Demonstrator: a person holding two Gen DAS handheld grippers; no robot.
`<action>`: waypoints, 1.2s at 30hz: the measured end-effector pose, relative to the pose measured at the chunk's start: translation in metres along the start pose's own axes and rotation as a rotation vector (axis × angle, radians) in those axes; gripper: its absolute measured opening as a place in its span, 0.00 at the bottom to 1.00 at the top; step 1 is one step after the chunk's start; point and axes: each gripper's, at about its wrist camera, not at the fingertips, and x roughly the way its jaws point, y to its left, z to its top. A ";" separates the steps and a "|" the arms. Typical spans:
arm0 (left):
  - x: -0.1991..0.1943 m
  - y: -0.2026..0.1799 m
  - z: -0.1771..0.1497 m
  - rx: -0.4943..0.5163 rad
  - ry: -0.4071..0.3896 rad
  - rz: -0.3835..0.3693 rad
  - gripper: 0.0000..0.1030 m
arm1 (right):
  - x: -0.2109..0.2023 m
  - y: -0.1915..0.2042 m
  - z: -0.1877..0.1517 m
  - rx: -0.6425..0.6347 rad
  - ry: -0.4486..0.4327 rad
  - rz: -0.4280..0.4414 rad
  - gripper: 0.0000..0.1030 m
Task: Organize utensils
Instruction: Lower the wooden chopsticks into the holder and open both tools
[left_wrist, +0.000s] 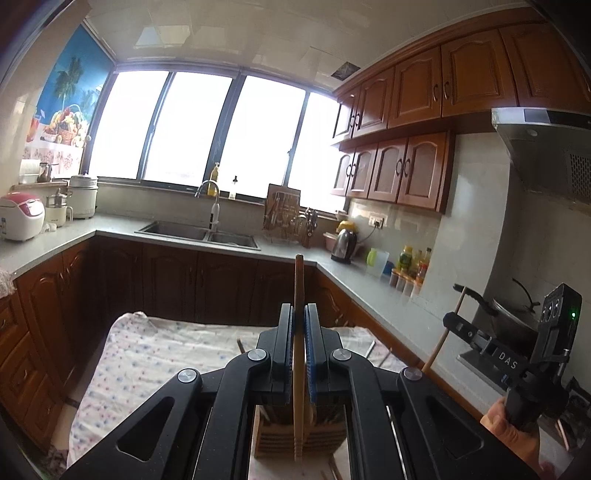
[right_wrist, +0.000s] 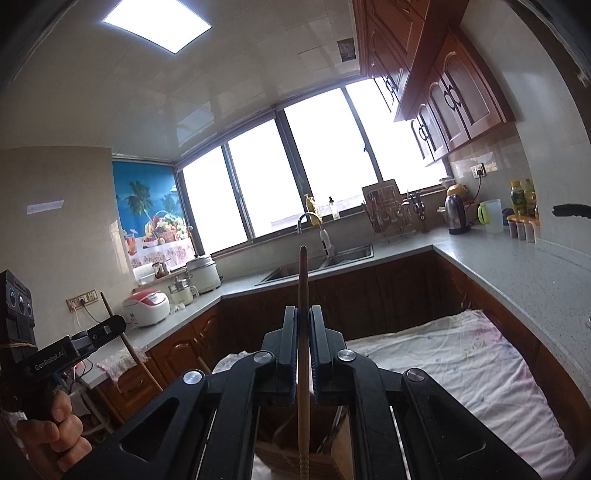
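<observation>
Both of my claws are loaded right now. The left claw (left_wrist: 300, 314) is clenched on a long pale wooden chopstick (left_wrist: 298, 288), and the right claw (right_wrist: 303, 317) is clamped on its own slim wooden chopstick (right_wrist: 303, 280). In each wrist view the stick runs along the 12-to-6 line: dark tip poking out past the fingertips at 12 o'clock, ridged butt end hanging down at 6.

That's the relation that matters, I reckon: directly under each claw at 6 o'clock sits the slatted wooden utensil holder box (left_wrist: 301, 439), so each stick's long axis already points roughly down into it. The butt ends seem to sit at or just inside the box's mouth, though I can't tell if they touch anything in there. Neither hand looks clearly nearer.

The left view shows the right claw off at 3 o'clock with its stick slanting, plus a loose stick or two on the floral-cloth-covered worktop (left_wrist: 166, 354) around 1 o'clock of the box. The right view shows the box interior better: dark, with other utensils already standing in it.
</observation>
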 end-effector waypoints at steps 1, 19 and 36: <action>0.005 0.001 0.000 0.001 -0.010 0.000 0.04 | 0.004 0.000 0.001 -0.003 -0.007 0.000 0.06; 0.074 -0.004 -0.061 -0.013 -0.108 0.078 0.04 | 0.048 -0.010 -0.046 -0.006 -0.023 -0.038 0.06; 0.089 0.004 -0.086 -0.050 -0.119 0.079 0.04 | 0.057 -0.010 -0.053 -0.008 0.005 -0.048 0.06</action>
